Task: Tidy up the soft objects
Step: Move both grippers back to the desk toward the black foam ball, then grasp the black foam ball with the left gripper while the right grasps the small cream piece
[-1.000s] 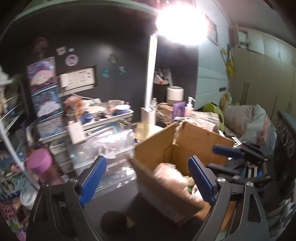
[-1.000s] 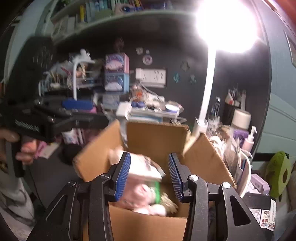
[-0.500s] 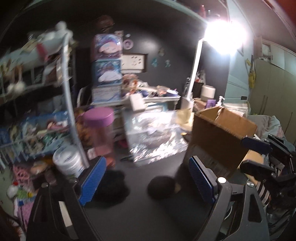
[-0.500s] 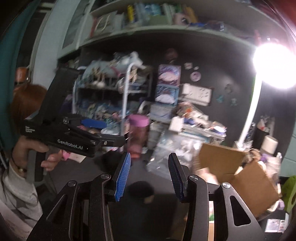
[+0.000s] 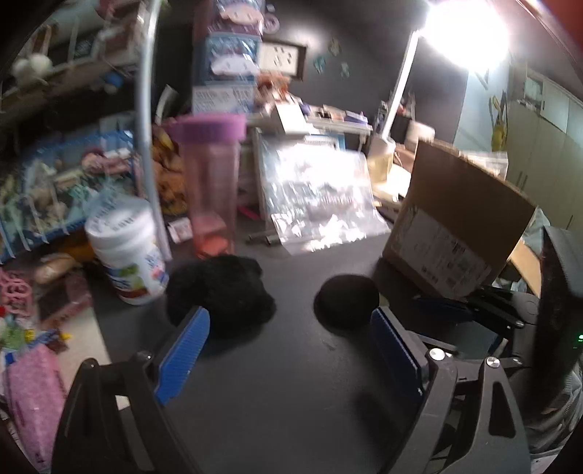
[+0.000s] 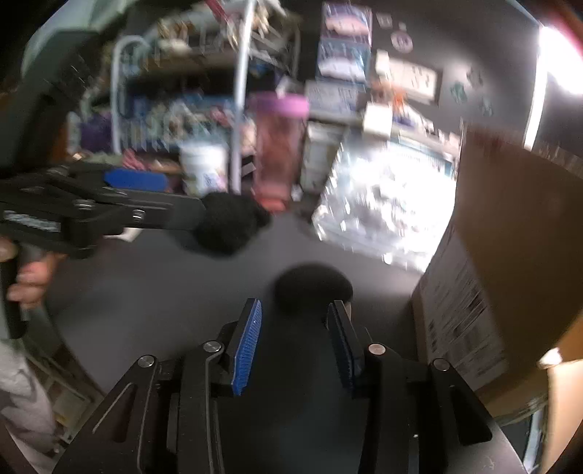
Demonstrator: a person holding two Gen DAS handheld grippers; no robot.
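Two black fuzzy soft objects lie on the dark table. The larger one [image 5: 218,291] is just ahead of my left gripper [image 5: 288,321], which is open and empty; it also shows in the right wrist view [image 6: 229,226]. The smaller round one [image 5: 346,299] lies near the left gripper's right finger, and it sits just ahead of my right gripper [image 6: 295,310], which is open and empty, in the right wrist view [image 6: 309,288]. A cardboard box [image 5: 462,226] stands to the right, also seen in the right wrist view [image 6: 510,255].
A pink bottle with a purple lid [image 5: 211,182], a white tub [image 5: 124,248] and a clear plastic bag [image 5: 317,197] stand behind the soft objects. A cluttered wire rack [image 5: 73,164] is at the left. A bright lamp [image 5: 466,32] glares at the upper right.
Both grippers have swung left and down from over the cardboard box to the two black soft objects on the table. The right gripper no longer has the pink and white item between its fingers.
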